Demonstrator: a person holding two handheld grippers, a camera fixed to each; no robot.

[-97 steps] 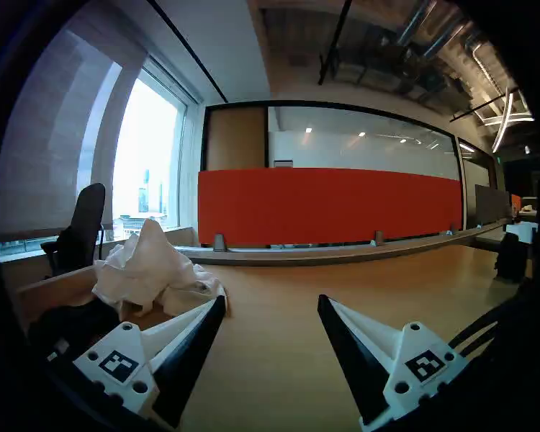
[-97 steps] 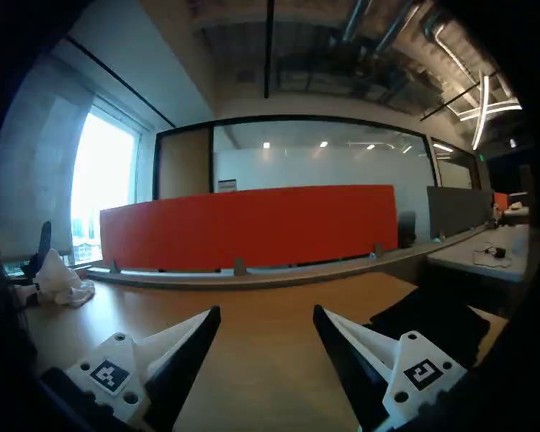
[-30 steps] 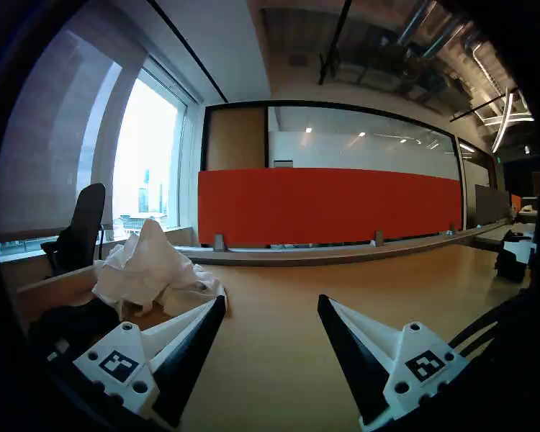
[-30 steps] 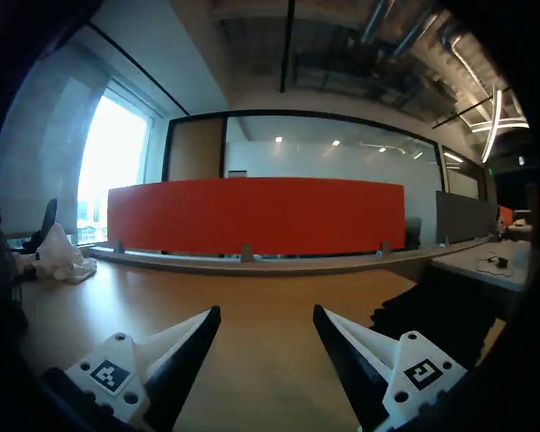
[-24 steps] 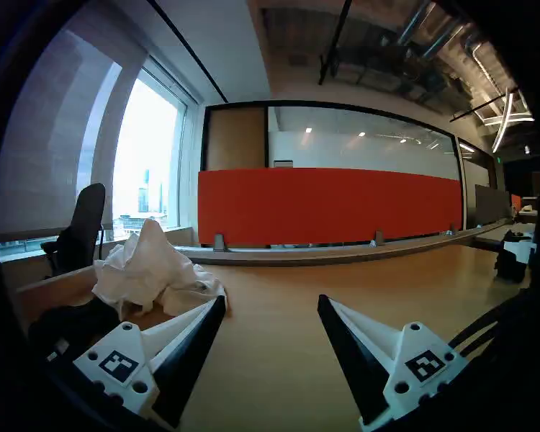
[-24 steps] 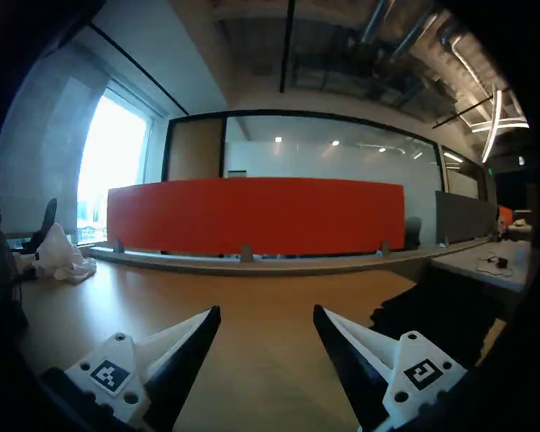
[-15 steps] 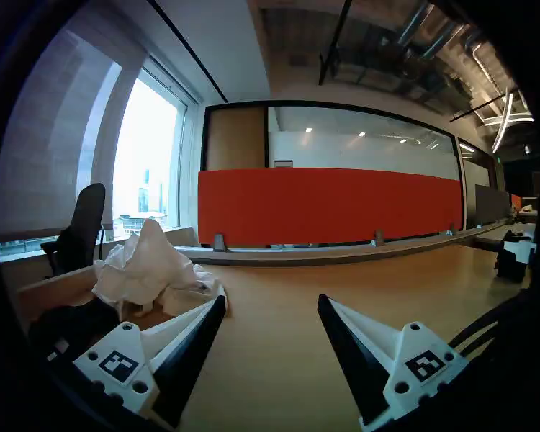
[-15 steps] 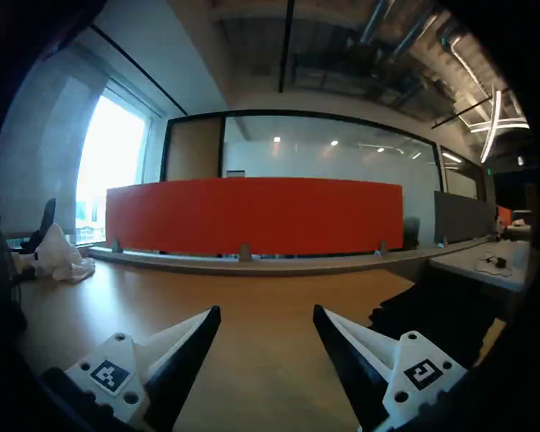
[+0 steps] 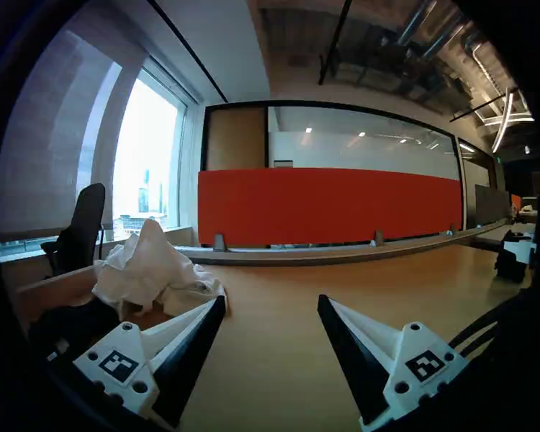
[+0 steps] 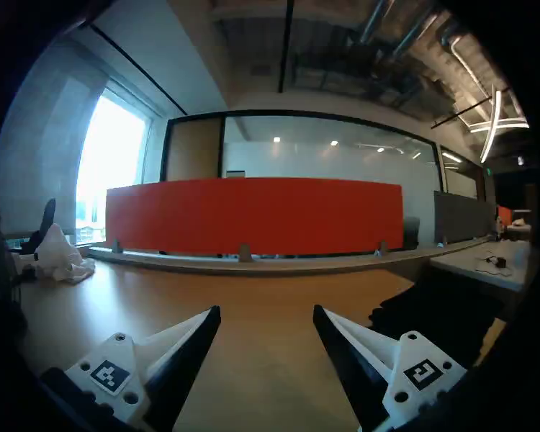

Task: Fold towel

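Note:
A crumpled white towel lies in a heap on the wooden table, just ahead and left of my left gripper, which is open and empty; its left fingertip is close to the heap's right edge. In the right gripper view the same towel is small and far off at the left. My right gripper is open above the bare table with nothing between its fingers.
A red partition runs along the table's far edge. A black office chair stands by the window at left. Dark fabric lies at the right of the right gripper view. A dark object sits at the far right.
The right gripper has turned slightly since 3.2 s ago, so the towel sits a little differently at the left. Over the last second nothing has visibly moved.

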